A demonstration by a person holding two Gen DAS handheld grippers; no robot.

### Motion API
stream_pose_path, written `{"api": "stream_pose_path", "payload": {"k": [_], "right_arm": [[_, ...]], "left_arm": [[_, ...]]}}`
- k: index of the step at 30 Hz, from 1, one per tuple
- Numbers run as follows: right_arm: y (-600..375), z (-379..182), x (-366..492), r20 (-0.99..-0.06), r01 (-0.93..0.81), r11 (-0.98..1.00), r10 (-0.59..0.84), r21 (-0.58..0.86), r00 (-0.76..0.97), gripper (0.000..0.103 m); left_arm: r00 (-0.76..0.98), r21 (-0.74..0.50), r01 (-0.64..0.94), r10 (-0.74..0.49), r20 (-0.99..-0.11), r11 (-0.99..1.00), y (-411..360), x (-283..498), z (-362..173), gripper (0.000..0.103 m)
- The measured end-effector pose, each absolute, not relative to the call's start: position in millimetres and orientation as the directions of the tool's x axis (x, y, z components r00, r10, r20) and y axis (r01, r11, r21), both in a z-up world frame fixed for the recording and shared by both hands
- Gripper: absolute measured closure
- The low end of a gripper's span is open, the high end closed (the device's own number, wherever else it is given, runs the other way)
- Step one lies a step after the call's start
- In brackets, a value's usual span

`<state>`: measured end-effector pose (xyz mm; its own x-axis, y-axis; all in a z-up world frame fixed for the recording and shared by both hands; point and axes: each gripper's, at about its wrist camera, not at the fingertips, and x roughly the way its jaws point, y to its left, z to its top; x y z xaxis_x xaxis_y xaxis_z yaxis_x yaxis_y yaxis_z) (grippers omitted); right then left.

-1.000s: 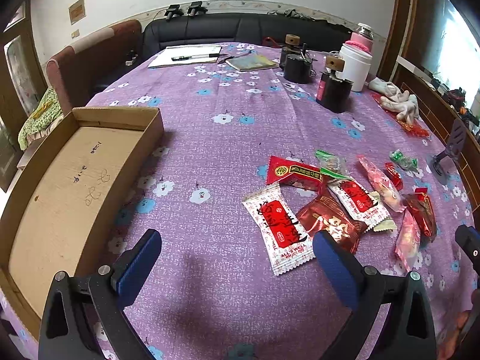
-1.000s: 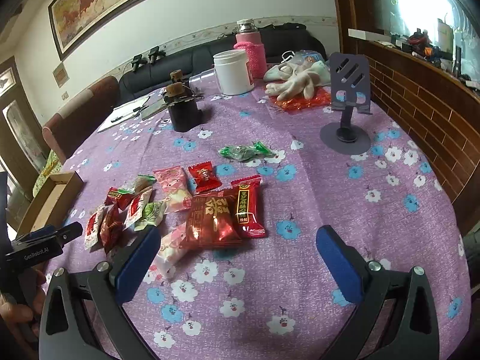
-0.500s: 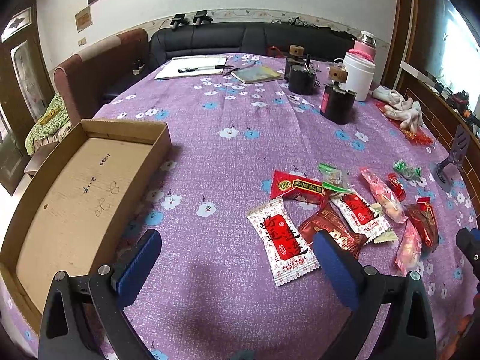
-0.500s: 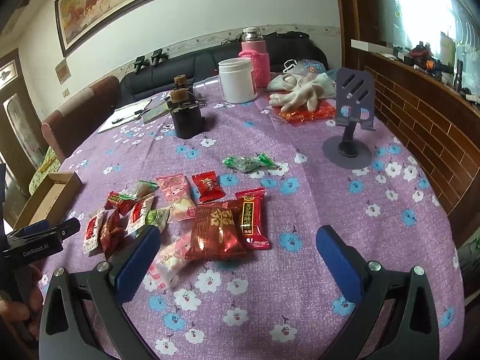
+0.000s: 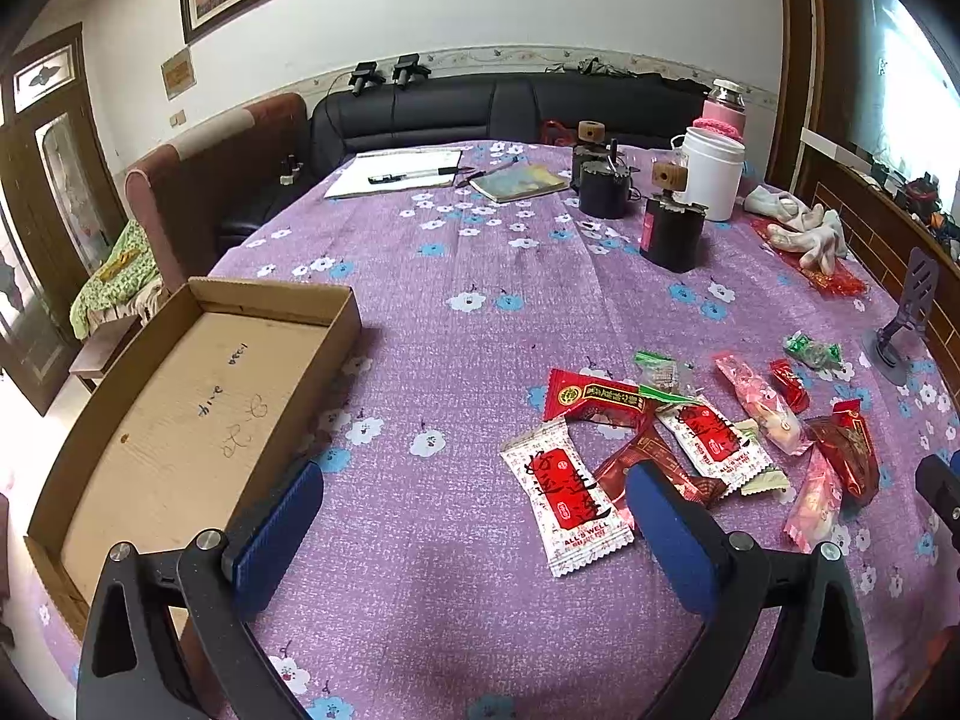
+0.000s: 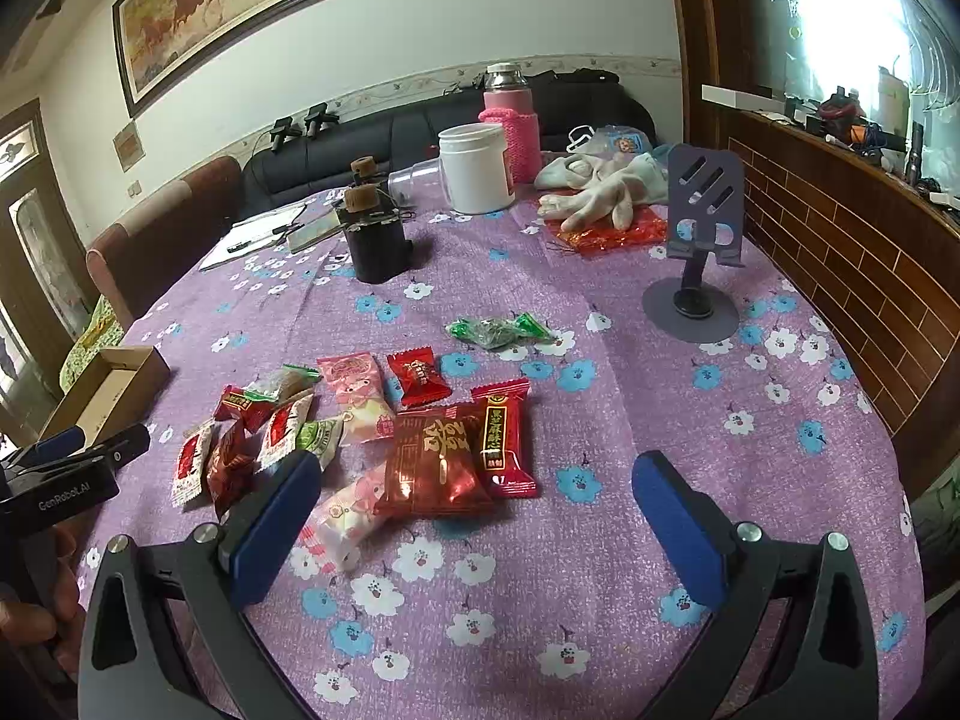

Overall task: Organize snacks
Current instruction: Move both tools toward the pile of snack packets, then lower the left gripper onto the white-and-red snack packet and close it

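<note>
Task barely started, by the look of it: cardboard box (image 5: pixel 180 420) at left edge of the tabletop (image 5: pixel 480 300) empty, only pen marks on its floor. Snack packets (image 6: pixel 384 432) all loose in a cluster toward right side of tabletop, well apart from box; green candy (image 6: pixel 501 331) a bit off from the rest. Left gripper (image 5: pixel 474 516) spread wide, holding nothing, hovering near white-and-red packet (image 5: pixel 564 495). Right gripper (image 6: pixel 477 516) wide too, empty, over dark red pouch (image 6: pixel 438 462). Everything left to move.
</note>
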<state>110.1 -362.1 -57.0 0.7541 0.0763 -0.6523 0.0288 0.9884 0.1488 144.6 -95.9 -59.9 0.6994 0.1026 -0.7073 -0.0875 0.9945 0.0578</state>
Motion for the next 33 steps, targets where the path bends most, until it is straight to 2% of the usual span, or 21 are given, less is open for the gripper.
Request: {"api": "stream_pose_path", "payload": {"k": [28,30,33], "right_arm": [[-358.5,-55.9,108.1,-0.653,0.024,0.99,0.074,0.141,0.753,0.0],[-358.6,-56.3,108.1,-0.654,0.024,0.99,0.074,0.14,0.753,0.0],[-358.9,-57.9,108.8,-0.656,0.026,0.991,0.068,0.133,0.752,0.0]], "left_arm": [[0.709,0.077,-0.097,0.123,-0.694,0.992,-94.3,141.6,-56.0,0.001],[0.7,0.071,-0.09,0.114,-0.705,0.993,-93.5,143.8,-58.5,0.001],[0.637,0.017,-0.071,0.058,-0.769,0.997,-89.0,155.1,-73.4,0.001]]}}
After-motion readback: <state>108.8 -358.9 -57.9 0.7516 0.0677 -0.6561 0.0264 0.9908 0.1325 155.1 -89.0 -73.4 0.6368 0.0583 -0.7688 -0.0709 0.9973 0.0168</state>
